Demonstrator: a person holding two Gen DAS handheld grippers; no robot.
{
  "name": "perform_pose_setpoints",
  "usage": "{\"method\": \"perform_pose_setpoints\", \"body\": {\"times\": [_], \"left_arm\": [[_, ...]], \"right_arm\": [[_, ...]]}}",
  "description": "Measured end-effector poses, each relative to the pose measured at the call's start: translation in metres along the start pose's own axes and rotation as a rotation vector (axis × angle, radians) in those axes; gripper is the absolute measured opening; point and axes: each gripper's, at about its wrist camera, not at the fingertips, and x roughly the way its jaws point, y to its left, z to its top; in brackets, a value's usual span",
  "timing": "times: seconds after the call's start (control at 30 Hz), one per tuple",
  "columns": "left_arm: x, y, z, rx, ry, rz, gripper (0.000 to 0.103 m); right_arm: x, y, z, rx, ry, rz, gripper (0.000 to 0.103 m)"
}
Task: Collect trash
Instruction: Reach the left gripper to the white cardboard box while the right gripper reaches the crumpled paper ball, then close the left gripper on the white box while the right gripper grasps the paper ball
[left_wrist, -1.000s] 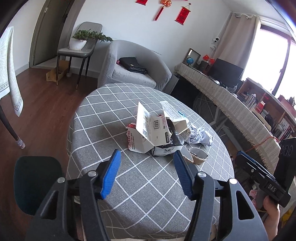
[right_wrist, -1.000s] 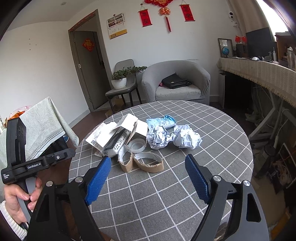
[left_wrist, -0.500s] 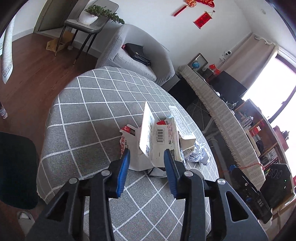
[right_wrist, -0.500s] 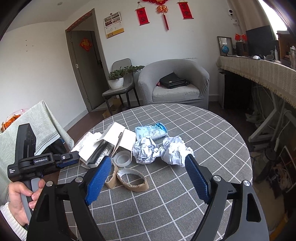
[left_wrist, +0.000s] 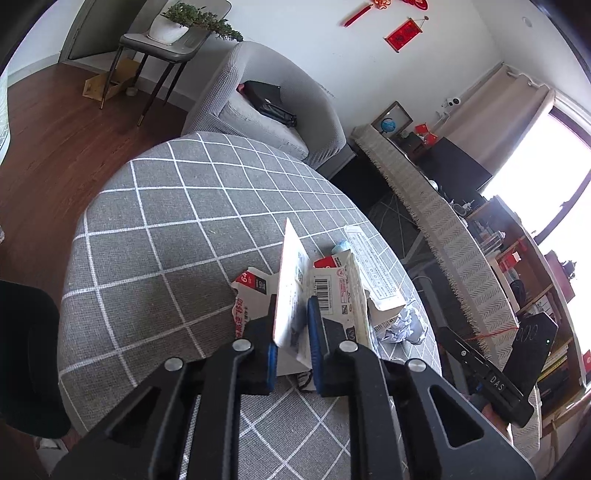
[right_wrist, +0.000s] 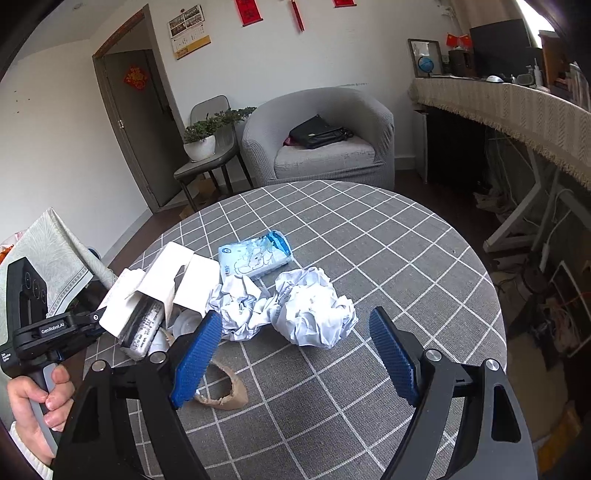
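Note:
My left gripper (left_wrist: 290, 332) is shut on the upright flap of a torn white carton (left_wrist: 291, 280) that lies on the grey checked tablecloth (left_wrist: 166, 240). The carton also shows in the right wrist view (right_wrist: 166, 291), with the left gripper's black body (right_wrist: 55, 328) at its near end. My right gripper (right_wrist: 295, 354) is open and empty, just in front of two crumpled paper balls (right_wrist: 310, 314). A blue and white tissue pack (right_wrist: 255, 258) lies behind them. A brown cardboard ring (right_wrist: 225, 391) lies by my right gripper's left finger.
A grey armchair (right_wrist: 325, 147) with a black bag stands beyond the table. A chair with a potted plant (right_wrist: 201, 142) is to its left. A long desk with a fringed cloth (right_wrist: 517, 114) runs along the right. A dark chair (left_wrist: 26, 350) stands at the table's left.
My left gripper moved forward to the carton and closed on its upright flap. My right gripper moved closer to the paper balls and stayed open.

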Motion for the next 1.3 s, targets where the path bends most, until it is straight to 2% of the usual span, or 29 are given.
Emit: {"method": "perform_pose_setpoints", "body": {"times": [0.27, 0.47, 0.63, 0.77, 0.9, 1.0, 1.3], "left_arm": [[0.008, -0.012, 0.006, 0.096, 0.003, 0.021, 0.003], [0.006, -0.014, 0.01, 0.158, -0.019, 0.076, 0.002], [-0.002, -0.014, 0.01, 0.224, -0.04, 0.118, 0.002], [-0.01, -0.016, 0.008, 0.27, -0.061, 0.147, 0.002], [-0.016, -0.012, 0.009, 0.277, -0.069, 0.157, 0.002], [-0.023, -0.007, 0.011, 0.278, -0.077, 0.17, 0.002], [-0.053, 0.025, 0.023, 0.248, -0.117, 0.22, 0.002]], "right_arm": [[0.025, -0.015, 0.006, 0.079, 0.058, 0.008, 0.069], [0.036, -0.019, 0.009, 0.123, 0.089, 0.026, 0.052], [0.034, -0.009, 0.012, 0.096, 0.081, 0.013, 0.05], [0.024, 0.0, 0.02, 0.05, 0.041, -0.063, 0.05], [0.016, 0.013, 0.025, -0.033, 0.006, -0.164, 0.05], [0.01, 0.024, 0.029, -0.071, -0.032, -0.203, 0.05], [0.007, 0.063, 0.043, -0.088, -0.099, -0.044, 0.05]]}}
